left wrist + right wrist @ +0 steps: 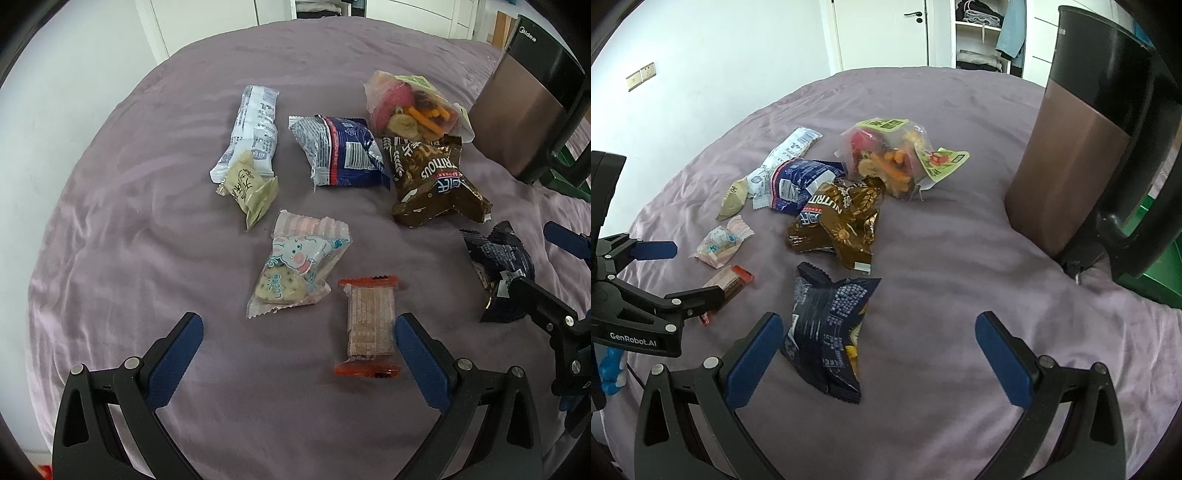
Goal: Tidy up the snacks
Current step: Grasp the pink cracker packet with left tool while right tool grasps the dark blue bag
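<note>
Snacks are scattered loose on the purple bedspread [147, 229], nothing sorted yet. The left gripper [299, 347] is spread wide and empty, with the orange wafer [369, 328] just beside its right finger. The right gripper [879, 350] is also spread wide and empty, the dark blue bag [827, 332] lying by its left finger. Trouble could come from the soft, wrinkled fabric: a flat packet could get pinched together with cloth, or be pushed away instead of gripped. The brown bags [834, 221] are overlapped, probably two of them, so one could be dragged along by the other.
</note>
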Demonstrator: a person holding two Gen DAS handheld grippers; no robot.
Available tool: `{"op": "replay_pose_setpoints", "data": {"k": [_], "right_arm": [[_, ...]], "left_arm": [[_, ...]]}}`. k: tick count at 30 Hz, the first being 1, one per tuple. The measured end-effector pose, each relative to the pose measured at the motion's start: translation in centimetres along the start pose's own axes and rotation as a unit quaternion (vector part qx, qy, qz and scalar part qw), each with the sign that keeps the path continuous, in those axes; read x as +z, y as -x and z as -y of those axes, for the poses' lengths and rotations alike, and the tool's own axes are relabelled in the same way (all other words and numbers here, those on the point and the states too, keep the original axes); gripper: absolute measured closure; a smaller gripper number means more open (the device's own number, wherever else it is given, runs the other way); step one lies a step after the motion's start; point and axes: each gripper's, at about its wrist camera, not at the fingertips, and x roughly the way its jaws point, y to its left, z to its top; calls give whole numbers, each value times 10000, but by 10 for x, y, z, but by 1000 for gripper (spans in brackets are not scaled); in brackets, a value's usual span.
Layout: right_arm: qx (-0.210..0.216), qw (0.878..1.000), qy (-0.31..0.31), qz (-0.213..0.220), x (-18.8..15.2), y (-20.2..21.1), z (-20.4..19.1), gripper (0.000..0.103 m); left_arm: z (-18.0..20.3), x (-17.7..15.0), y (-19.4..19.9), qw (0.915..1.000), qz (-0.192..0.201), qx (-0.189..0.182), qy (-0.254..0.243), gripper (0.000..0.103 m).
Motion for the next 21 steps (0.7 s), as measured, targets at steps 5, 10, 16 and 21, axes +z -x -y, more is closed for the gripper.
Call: {"op": "replay_pose_setpoints", "data": {"k": [5,10,16,21], "right_arm": [[69,10000,-16,-4,2,-4,-2,0],[122,9999,-50,-19,2,-7,-2,0],[182,9998,-60,-57,2,-13,-4,0],[262,9996,-77,-121,3,-19,-6,0]], "left_arm": [[-10,8,1,9998,-12,-150,145,2],[-20,23,1,9995,58,-153,261,2],[-27,29,-11,9994,-40,-83,344,2],[-35,31,-21,9988,-100,-46,484,2]]}}
